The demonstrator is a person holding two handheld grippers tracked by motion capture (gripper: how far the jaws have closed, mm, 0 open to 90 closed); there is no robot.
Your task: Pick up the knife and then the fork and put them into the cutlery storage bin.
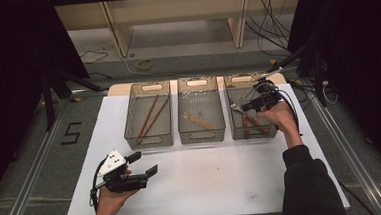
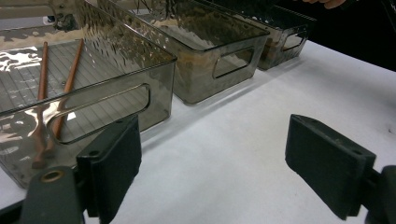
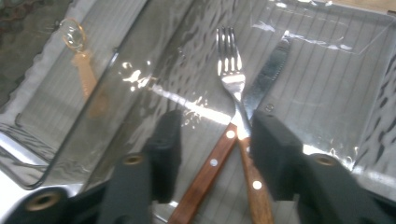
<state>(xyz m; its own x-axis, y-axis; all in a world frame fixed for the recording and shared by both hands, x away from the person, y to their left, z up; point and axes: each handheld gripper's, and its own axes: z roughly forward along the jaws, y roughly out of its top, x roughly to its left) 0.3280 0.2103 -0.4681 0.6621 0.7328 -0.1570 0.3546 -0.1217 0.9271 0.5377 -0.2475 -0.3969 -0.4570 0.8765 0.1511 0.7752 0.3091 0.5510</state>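
White table top (image 1: pixel 208 181) carries three smoky clear bins in a row along its far half. Left bin (image 1: pixel 148 115): two brown chopsticks (image 1: pixel 151 117) lying lengthwise on its ribbed floor, close together and slightly angled to each other; the left gripper view shows them through the near wall with its cut-out handle. Middle bin (image 1: pixel 201 112): one pale spoon (image 1: pixel 197 120) lying on the floor, seen again through the bin walls at upper left in the right gripper view. Right bin (image 1: pixel 248 115): fork (image 3: pixel 232 84) and knife (image 3: pixel 266 77), both with wooden riveted handles, lying on the bin floor; the handles cross near the fork's neck, the tines and blade point away from the camera. Right gripper (image 1: pixel 261 101) is held over the right bin, pointing down into it; jaws apart, one on each side of the two crossed handles, pads not pressing on either, both pieces flat on the bin floor. Left gripper (image 1: pixel 143 164) rests low over the near left part of the table, in front of the left bin and well apart from it; jaws wide apart, nothing but bare table between them.
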